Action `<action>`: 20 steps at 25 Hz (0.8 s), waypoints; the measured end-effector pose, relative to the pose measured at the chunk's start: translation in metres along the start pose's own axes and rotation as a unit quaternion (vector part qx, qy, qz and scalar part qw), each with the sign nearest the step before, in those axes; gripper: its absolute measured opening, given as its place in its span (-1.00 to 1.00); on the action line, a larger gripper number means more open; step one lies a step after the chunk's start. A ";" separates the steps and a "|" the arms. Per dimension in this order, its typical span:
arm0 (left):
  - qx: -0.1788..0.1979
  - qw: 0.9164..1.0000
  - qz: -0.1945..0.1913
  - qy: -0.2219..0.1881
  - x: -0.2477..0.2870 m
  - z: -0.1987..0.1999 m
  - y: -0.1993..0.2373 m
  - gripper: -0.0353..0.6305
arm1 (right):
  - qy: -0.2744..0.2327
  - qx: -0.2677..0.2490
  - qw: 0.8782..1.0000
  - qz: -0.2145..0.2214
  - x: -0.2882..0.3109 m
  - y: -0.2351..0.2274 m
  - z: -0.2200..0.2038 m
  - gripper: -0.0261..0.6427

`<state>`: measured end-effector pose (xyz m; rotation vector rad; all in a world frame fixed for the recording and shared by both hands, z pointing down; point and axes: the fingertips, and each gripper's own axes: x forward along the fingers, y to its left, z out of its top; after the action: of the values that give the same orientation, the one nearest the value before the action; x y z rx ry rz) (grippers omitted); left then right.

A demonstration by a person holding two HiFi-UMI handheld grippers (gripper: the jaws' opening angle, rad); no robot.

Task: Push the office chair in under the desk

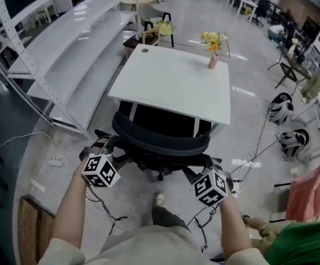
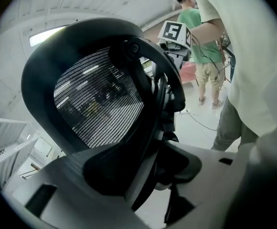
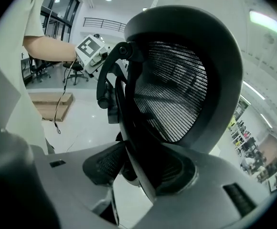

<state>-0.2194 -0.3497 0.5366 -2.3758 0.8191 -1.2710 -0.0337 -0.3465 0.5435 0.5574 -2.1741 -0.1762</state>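
both grippers are on the black mesh-backed office chair (image 1: 161, 139), one at each side of the backrest. left gripper (image 2: 150, 168): jaws clamped on the dark frame at the backrest's edge. right gripper (image 3: 138, 171): same, jaws closed on the frame at the opposite edge. in the head view the chair sits square to the white rectangular desk (image 1: 171, 84), with the seat tucked beneath the top and the curved backrest rim just beside the near desk edge; part of the wheeled base shows on my side. i judge the push nearly done: at most a short last nudge is left (can't tell if the backrest touches the desk), then open both jaws and back off. small pink vase of yellow flowers (image 1: 212, 59) near the far desk edge, well apart from the chair
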 end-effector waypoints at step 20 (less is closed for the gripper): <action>-0.013 0.999 0.026 0.014 0.099 0.001 0.114 -0.17 | 0.002 0.000 1.000 0.007 0.065 -0.133 0.004 -0.38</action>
<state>-0.2130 -0.5003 0.5397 -2.3463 0.9042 -1.2823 -0.0277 -0.4941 0.5458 0.5412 -2.1740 -0.1677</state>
